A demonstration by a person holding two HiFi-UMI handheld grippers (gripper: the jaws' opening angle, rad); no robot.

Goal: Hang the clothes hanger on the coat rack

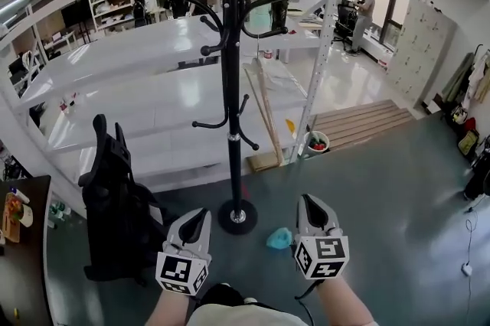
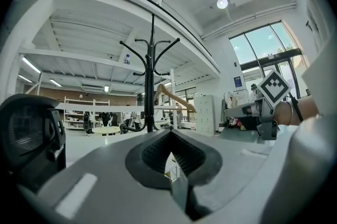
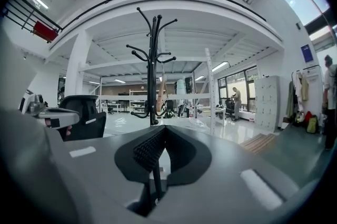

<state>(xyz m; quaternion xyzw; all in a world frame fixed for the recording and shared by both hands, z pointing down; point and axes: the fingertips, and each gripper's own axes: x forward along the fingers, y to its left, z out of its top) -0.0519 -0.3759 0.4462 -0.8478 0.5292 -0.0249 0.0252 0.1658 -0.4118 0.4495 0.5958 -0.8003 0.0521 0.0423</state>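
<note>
Pointing level at the coat rack, left claw and right claw sit closed, empty.

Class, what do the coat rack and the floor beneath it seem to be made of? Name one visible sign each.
Coat rack: probably black-painted metal; thin, smooth tubes with slight sheen. Floor: likely coated concrete or resin; grey-green, seamless, softly reflective.

One coat rack, one clothes hanger, one black chair at left, one person far right — two hand-held grippers near.
</note>
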